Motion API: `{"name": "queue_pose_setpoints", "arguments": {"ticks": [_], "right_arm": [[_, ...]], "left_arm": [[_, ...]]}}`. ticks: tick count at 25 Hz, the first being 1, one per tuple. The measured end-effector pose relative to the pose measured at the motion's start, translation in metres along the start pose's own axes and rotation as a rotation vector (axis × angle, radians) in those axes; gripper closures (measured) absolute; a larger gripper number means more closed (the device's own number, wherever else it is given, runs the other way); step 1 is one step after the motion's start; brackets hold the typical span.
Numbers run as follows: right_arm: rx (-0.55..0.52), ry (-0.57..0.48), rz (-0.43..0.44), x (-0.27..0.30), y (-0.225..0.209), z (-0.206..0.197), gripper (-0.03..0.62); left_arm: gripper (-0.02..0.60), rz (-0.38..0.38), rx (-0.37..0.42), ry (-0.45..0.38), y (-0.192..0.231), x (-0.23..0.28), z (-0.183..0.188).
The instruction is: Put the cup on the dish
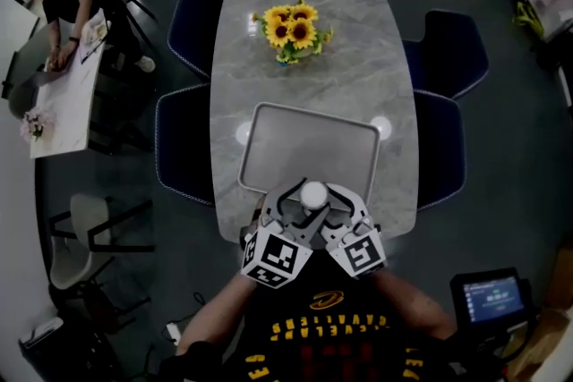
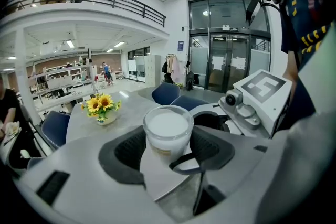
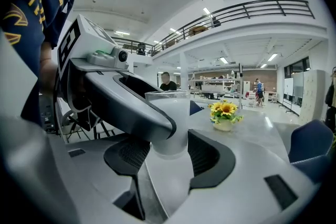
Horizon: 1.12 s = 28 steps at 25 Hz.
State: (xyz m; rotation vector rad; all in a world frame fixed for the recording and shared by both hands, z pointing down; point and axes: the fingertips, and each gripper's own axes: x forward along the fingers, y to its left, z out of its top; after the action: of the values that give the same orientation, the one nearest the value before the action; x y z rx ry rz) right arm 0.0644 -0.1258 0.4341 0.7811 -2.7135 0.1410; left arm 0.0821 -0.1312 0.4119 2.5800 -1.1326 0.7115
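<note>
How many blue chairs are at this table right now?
4 blue chairs: far left, near left, far right, near right of the table. Any at the near end would be hidden.

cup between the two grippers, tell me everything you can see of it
The cup is a small round tumbler with clear walls, glass or plastic by its look, and no handle showing. Something white and opaque fills it to just below the rim. It stands upright, with the jaws of the left gripper and the right gripper closed on its sides, over the near edge of the grey tray. Whether its base touches the tray cannot be told.
</note>
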Motion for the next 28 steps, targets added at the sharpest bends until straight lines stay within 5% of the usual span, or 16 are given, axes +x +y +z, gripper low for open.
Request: {"name": "queue_pose_setpoints", "arguments": {"ticks": [11,28], "right_arm": [[-0.011,0.02,0.05,0.017,-0.01,-0.015,0.361],[-0.028,0.089,-0.013,0.055,-0.02,-0.023,0.361]], "left_arm": [[0.321,0.058,0.006,0.052,0.014,0.017,-0.011],[0.321,-0.022,0.027,0.06,0.047,0.03,-0.025]]}}
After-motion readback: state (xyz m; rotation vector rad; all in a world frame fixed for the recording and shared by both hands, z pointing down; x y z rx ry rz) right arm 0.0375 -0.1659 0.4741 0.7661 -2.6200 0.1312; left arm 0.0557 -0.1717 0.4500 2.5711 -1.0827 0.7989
